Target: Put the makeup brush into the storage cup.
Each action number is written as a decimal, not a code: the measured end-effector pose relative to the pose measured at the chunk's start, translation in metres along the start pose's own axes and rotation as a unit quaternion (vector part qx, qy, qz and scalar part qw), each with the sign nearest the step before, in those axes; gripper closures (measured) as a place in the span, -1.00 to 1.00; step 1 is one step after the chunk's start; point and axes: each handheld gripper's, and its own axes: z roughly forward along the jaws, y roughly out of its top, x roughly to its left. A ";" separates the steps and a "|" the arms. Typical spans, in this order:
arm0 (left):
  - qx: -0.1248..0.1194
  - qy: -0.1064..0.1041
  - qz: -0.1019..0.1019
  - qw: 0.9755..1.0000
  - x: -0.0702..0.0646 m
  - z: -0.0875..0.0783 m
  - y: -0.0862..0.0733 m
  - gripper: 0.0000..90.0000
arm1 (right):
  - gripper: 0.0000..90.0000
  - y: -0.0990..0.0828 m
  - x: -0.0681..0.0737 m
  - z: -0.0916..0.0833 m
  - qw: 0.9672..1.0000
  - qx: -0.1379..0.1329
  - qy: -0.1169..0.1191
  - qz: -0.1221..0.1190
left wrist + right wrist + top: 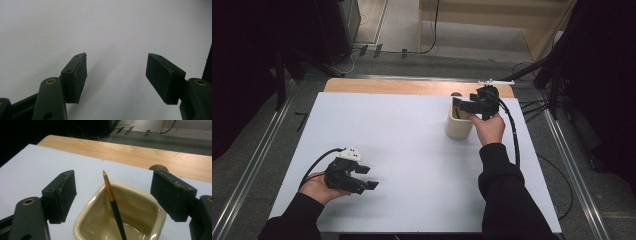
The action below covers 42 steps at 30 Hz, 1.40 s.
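Pencil (pixel 113 202) stands tip-up inside the cream cup (pixel 85 220), its black shaft leaning against the near-left inner wall and its golden sharpened end poking above the rim; it is propped there by the cup alone, since nothing clamps it. Nearest the person, the left claw (pixel 371 177) is held low over the bare white tabletop (pixel 412 165) at the front left, jaws apart with nothing between them, pointing toward the middle; this reads as an idle, parked hand kept clear of the work. Farther off, at the back right of the tabletop, the right claw (pixel 113 195) hangs just above the cup with its jaws spread wide, one on either side of the pencil and neither pad touching it; the position suggests a release straight into the cup, or a grasp not yet made, and I cannot tell which. Beyond the cup a strip of bare wood (pixel 140 152) marks the far edge, with a small round brown object (pixel 158 167) on it, too small to identify. Count: one pencil, one cup, two claws, two hands.
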 end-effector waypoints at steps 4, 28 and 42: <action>0.000 0.000 0.000 1.000 0.000 0.000 0.000 -0.24 | -0.52 -0.001 0.001 -0.001 1.000 0.005 0.004 -0.003; 0.000 0.002 -0.003 1.000 0.001 0.000 0.000 -0.24 | -0.52 -0.014 0.009 -0.016 0.999 0.032 0.010 -0.017; -0.004 0.005 0.001 1.000 0.002 0.000 -0.001 -0.25 | -0.52 -0.024 0.019 -0.027 0.998 0.044 0.015 -0.031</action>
